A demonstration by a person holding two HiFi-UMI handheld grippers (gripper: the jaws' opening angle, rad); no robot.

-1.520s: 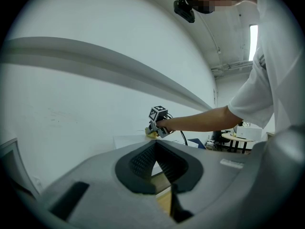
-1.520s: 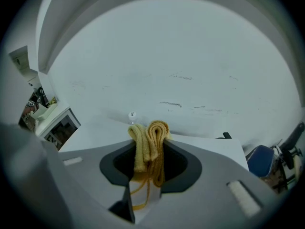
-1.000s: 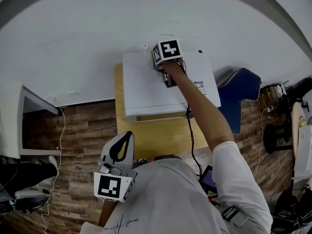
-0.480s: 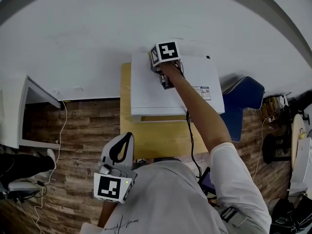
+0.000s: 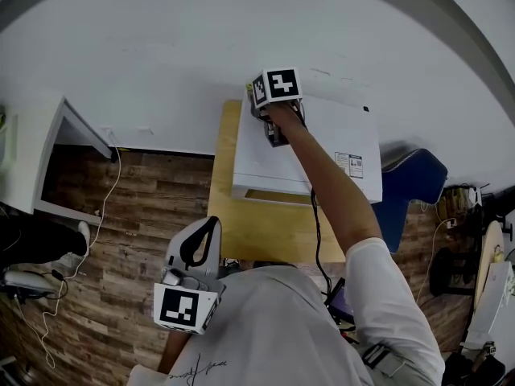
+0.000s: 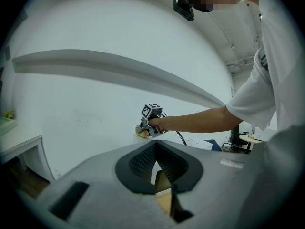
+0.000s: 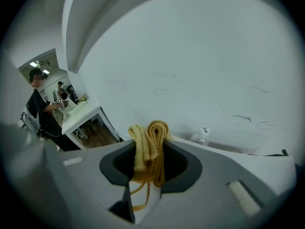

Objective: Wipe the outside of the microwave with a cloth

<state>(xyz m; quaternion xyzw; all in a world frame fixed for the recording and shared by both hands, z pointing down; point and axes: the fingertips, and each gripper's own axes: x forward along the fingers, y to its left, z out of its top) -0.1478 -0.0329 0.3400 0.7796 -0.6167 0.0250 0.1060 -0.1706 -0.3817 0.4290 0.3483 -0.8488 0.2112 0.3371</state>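
Note:
The white microwave [image 5: 330,147] stands on a wooden table [image 5: 265,232] against the wall. My right gripper [image 5: 259,109] rests at the back left corner of the microwave's top, under its marker cube. It is shut on a folded yellow cloth [image 7: 150,144], whose loops stick out past the jaws toward the wall. From the left gripper view the right gripper [image 6: 144,128] and a bit of the cloth [image 6: 141,132] show far off on the microwave. My left gripper [image 5: 211,225] hangs low by my body, in front of the table, shut with nothing in it.
A small clear bottle [image 7: 202,133] lies behind the microwave by the wall. A blue chair [image 5: 412,187] stands right of the table, a white desk [image 5: 52,155] at the left. Cables trail over the wooden floor [image 5: 137,215]. Other people stand at the far left [image 7: 40,109].
My right gripper has slid the cloth leftward across the microwave's top, from near its middle to the back left corner. The left gripper has stayed put.

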